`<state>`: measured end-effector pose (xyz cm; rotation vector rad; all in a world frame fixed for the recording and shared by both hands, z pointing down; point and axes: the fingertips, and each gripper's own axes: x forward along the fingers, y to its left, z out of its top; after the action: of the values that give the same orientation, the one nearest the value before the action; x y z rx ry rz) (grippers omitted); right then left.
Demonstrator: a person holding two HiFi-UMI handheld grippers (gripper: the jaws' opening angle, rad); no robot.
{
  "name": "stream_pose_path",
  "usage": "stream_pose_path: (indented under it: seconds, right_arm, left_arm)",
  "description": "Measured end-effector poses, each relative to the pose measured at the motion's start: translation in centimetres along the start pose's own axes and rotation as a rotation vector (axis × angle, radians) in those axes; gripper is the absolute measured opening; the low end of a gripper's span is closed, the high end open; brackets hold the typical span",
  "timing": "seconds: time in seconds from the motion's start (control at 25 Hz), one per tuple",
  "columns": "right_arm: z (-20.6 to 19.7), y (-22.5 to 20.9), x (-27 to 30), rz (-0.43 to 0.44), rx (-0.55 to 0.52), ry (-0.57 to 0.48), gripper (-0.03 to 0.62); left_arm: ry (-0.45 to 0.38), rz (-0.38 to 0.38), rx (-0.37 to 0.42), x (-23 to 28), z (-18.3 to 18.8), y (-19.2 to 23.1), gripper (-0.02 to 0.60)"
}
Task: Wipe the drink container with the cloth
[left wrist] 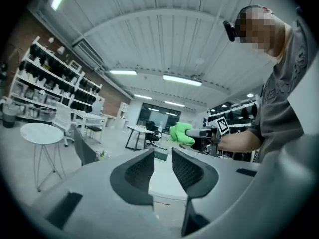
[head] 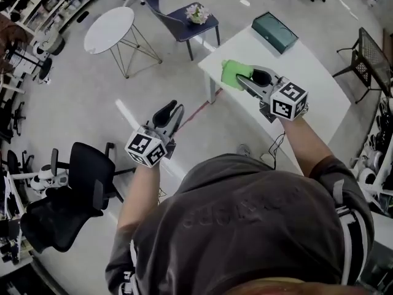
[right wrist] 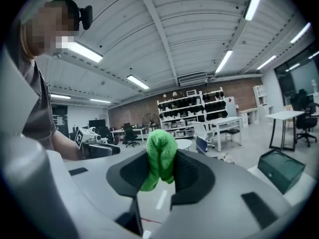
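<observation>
Hanging over the floor, your left gripper shows a narrow gap between its jaws, nothing in it. Your right gripper pinches the green cloth, which bulges past the jaw tips above the white table's near corner; a teal box lies farther back.

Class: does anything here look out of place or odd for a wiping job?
Yes: the right gripper clamps the green cloth, but the left gripper holds nothing, its fingers slightly apart, and the white table shows only a teal box, no obvious drink container.
</observation>
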<state>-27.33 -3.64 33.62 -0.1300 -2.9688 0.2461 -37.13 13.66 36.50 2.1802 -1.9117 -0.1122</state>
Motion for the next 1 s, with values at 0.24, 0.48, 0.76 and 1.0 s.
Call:
stream_pose_path:
  seconds: [0.24,0.48,0.76,1.0]
  right_arm:
    - [-0.5,-7.1,-10.1,-0.163,0.025,-0.010,0.112]
    - [-2.2,-13.2,-19.8,-0.302,0.053,-0.024,0.112]
    - [-6.1,-17.4,-29.4,-0.440,0.119,-0.016,0.112]
    - [-10.4,-19.3,-34.4,-0.500,0.163,0.021,0.112]
  left_arm:
    - [0.087,-0.248,0.072,12.5,-2.1,-6.9,0.209]
    - [0.172,-0.454,0.141,23.0,-6.5,-14.7,0.252]
    - [0.318,-0.663,0.243,31.7,-14.9,-23.3,0.312]
    - [0.419,-0.762,0.339,36.3,-21.7,-27.5,0.339]
